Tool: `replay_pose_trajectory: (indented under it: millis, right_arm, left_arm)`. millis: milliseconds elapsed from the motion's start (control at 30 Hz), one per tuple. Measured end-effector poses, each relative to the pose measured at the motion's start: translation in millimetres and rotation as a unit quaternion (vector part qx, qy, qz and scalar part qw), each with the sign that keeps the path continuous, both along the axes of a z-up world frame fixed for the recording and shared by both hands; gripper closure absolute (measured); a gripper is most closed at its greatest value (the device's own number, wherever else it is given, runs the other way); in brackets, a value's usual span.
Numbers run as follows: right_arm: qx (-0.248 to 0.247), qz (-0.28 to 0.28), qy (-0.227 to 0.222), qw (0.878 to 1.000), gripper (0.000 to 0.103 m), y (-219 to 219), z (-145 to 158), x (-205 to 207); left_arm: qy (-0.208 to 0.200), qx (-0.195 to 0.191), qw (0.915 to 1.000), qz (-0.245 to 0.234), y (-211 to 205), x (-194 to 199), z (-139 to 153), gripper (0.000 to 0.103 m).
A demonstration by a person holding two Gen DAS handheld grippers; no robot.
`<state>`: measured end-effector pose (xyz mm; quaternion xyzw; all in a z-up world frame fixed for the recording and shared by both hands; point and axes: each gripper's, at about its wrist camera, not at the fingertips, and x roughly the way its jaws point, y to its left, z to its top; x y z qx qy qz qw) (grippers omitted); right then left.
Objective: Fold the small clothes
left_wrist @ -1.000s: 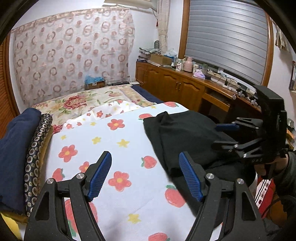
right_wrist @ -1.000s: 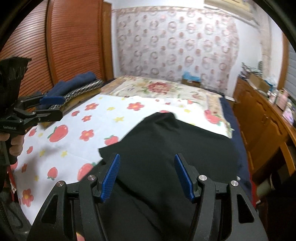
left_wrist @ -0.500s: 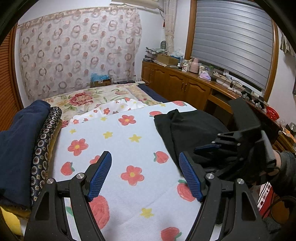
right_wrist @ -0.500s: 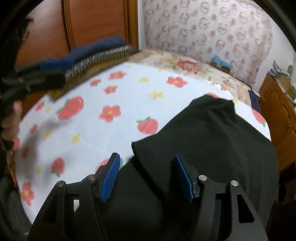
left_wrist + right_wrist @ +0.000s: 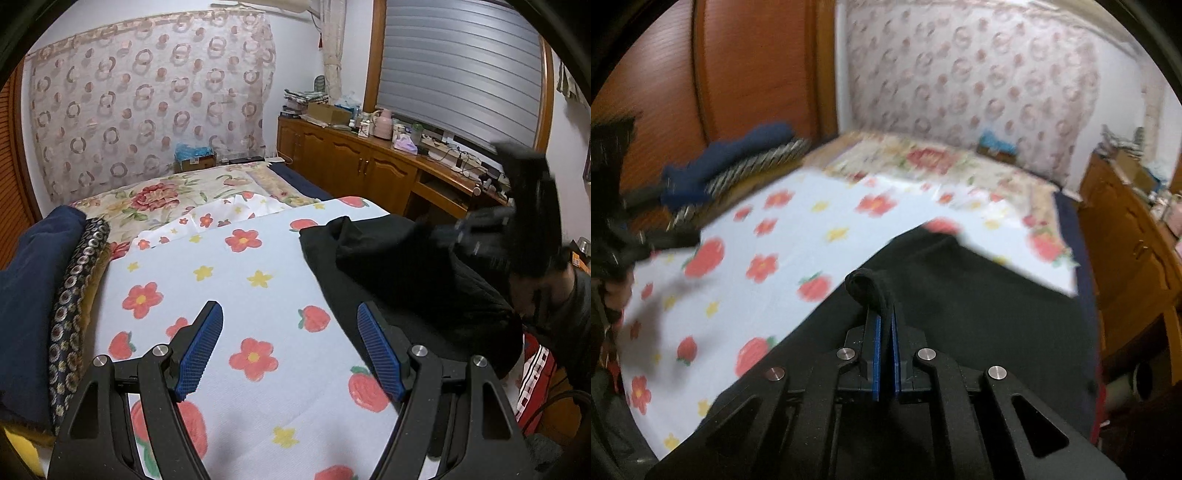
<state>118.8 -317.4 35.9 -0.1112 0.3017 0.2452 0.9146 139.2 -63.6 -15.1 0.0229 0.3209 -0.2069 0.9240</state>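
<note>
A black garment [image 5: 406, 266] lies on the right side of a white bed sheet [image 5: 240, 280] printed with flowers and strawberries. In the right wrist view my right gripper [image 5: 885, 314] is shut on a bunched edge of the black garment [image 5: 960, 295], which curls up over the blue pads. The same gripper shows as a dark blur [image 5: 517, 221] above the cloth in the left wrist view. My left gripper [image 5: 290, 350] hangs open over bare sheet, left of the garment, with nothing between its fingers.
A folded navy blanket [image 5: 33, 280] and a patterned cloth [image 5: 74, 280] lie along the bed's left edge. A wooden cabinet [image 5: 354, 166] with clutter on top runs along the right wall. A wooden wardrobe [image 5: 738, 74] stands to the left.
The right gripper's jaws have shut on the garment's edge, and it has risen with the cloth pinched. The left gripper has stayed open and barely moved.
</note>
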Motion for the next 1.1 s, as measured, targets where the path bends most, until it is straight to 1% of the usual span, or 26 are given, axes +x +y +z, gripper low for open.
replay_pose_trajectory:
  millis: [67, 233, 333, 400, 467, 533, 567, 633, 700, 733, 767, 833, 933, 1000, 1033, 1067, 1100]
  right_arm:
    - [0.005, -0.022, -0.010, 1.000, 0.099, -28.1, 8.0, 6.5]
    - [0.005, -0.081, -0.021, 0.996, 0.099, -93.4, 13.3, 29.7]
    - [0.010, -0.108, -0.008, 0.994, 0.099, -126.1, 1.8, 49.3]
    - [0.013, -0.117, 0.001, 0.993, 0.099, -134.7, -5.8, 57.0]
    - [0.018, -0.128, -0.002, 0.992, 0.099, -142.7, -9.8, 61.7]
    - [0.037, -0.127, 0.000, 0.991, 0.099, -135.5, -10.4, 69.4]
    - [0.039, -0.130, -0.001, 0.991, 0.099, -139.2, -12.4, 70.8]
    - [0.039, -0.134, 0.007, 0.990, 0.099, -131.7, -22.3, 70.9]
    - [0.035, -0.136, 0.022, 0.990, 0.099, -92.3, -36.5, 85.7]
    - [0.034, -0.138, 0.028, 0.989, 0.099, -89.3, -43.2, 91.0]
    - [0.034, -0.139, 0.030, 0.989, 0.099, -86.9, -45.2, 95.4]
    - [0.035, -0.144, 0.034, 0.988, 0.099, -83.3, -39.2, 107.3]
    - [0.042, -0.144, 0.050, 0.987, 0.099, -91.1, -33.1, 123.6]
    - [0.042, -0.142, 0.058, 0.987, 0.099, -92.9, -32.8, 124.0]
    - [0.041, -0.143, 0.058, 0.987, 0.099, -92.3, -31.4, 123.6]
    - [0.042, -0.142, 0.054, 0.987, 0.099, -92.4, -27.9, 121.6]
    - [0.043, -0.143, 0.053, 0.987, 0.097, -92.5, -26.0, 119.2]
  left_arm:
    - [0.001, 0.003, 1.0000, -0.002, -7.0, 6.8, -0.2, 0.027]
    - [0.008, 0.003, 1.0000, -0.001, -21.5, 26.1, -2.4, 0.027]
    - [0.014, 0.006, 0.9999, 0.000, -29.8, 37.9, -7.1, 0.027]
    - [0.019, 0.010, 0.9998, 0.001, -34.6, 45.0, -10.6, 0.027]
    - [0.025, 0.014, 0.9996, 0.004, -39.0, 52.7, -13.9, 0.027]
    - [0.033, 0.016, 0.9993, 0.007, -42.5, 59.6, -18.0, 0.027]
    - [0.037, 0.018, 0.9991, 0.008, -44.0, 62.7, -20.2, 0.027]
    - [0.041, 0.021, 0.9989, 0.007, -48.8, 68.5, -23.5, 0.027]
    - [0.042, 0.024, 0.9988, 0.008, -52.1, 74.4, -25.9, 0.027]
    - [0.044, 0.025, 0.9987, 0.009, -54.2, 79.5, -27.2, 0.027]
    - [0.048, 0.025, 0.9985, 0.008, -57.4, 84.0, -28.5, 0.027]
    - [0.054, 0.027, 0.9981, 0.006, -62.0, 95.4, -30.7, 0.027]
    - [0.060, 0.031, 0.9977, -0.001, -72.1, 113.2, -32.2, 0.033]
    - [0.060, 0.028, 0.9977, -0.010, -76.3, 123.0, -32.1, 0.043]
    - [0.060, 0.027, 0.9977, -0.014, -80.0, 129.0, -32.0, 0.046]
    - [0.062, 0.027, 0.9976, -0.015, -82.9, 134.2, -32.6, 0.053]
    - [0.064, 0.026, 0.9974, -0.021, -86.5, 139.1, -32.9, 0.059]
